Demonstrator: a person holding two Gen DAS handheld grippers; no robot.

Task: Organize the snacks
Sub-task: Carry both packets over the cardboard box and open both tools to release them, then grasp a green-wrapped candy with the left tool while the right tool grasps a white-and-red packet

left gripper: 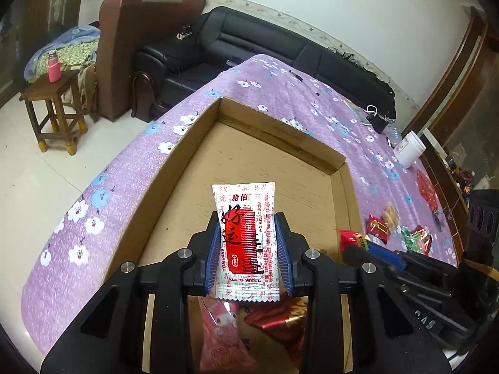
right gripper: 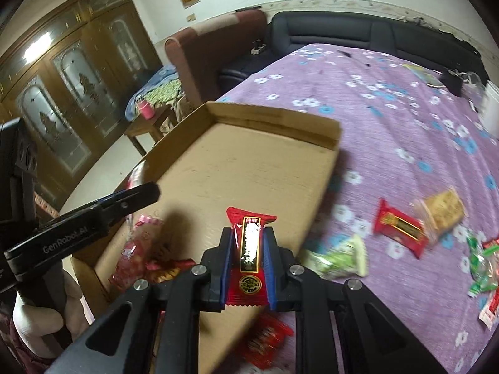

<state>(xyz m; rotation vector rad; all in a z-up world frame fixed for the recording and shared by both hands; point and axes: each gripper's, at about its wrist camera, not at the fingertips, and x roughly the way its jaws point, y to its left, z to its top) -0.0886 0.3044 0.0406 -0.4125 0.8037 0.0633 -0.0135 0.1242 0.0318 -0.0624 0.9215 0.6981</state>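
Note:
My left gripper [left gripper: 248, 240] is shut on a white and red snack packet [left gripper: 246, 237], held over the shallow cardboard box [left gripper: 199, 131]. My right gripper [right gripper: 248, 249] is shut on a red snack bar with a black and gold label [right gripper: 250, 249], above the box's right edge [right gripper: 324, 187]. The right gripper [left gripper: 358, 249] shows at the right of the left wrist view. In the right wrist view the left gripper [right gripper: 149, 194] reaches in from the left. A pink packet [right gripper: 137, 249] and a red and gold packet [right gripper: 168, 271] lie in the box's near corner.
Loose snacks lie on the purple flowered cloth [right gripper: 405, 118] right of the box: a red bar [right gripper: 400, 227], a cracker pack [right gripper: 443, 212], green packets [right gripper: 340, 258]. A white tub [left gripper: 408, 149] stands far right. A black sofa [left gripper: 265, 43] and wooden stool [left gripper: 53, 109] lie beyond.

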